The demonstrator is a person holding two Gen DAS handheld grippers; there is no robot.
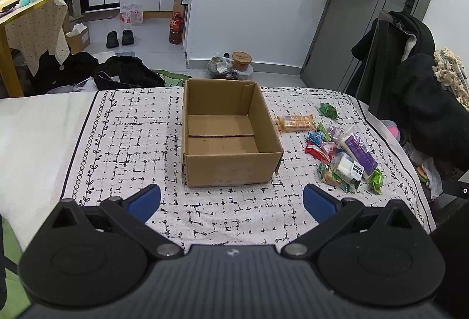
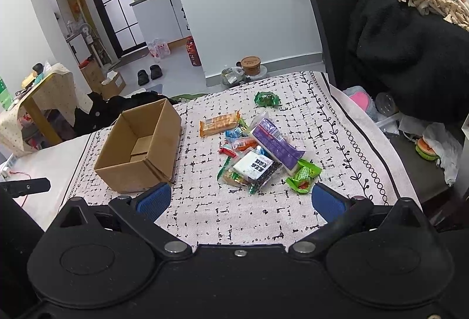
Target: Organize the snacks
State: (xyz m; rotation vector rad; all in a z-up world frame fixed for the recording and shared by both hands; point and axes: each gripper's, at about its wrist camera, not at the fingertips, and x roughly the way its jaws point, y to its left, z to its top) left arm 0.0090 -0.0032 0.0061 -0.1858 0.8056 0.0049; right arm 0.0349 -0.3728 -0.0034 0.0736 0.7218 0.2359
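Blue fingertips [image 1: 145, 199] of the left gripper [image 1: 231, 201] are standing wide apart, holding nothing, hovering level above the patterned cloth [image 1: 123, 143] and facing the empty cardboard box [image 1: 228, 134] at 12 o'clock. The right gripper [image 2: 240, 200] is likewise gaping empty, tilting down toward the pile of snacks [image 2: 258, 155] at 12 o'clock, the box at 10 o'clock.

Black hand-held gripper [image 1: 231, 203] bodies with blue ribbed finger pads [image 2: 154, 201], silver pivot screws, round moulded discs.
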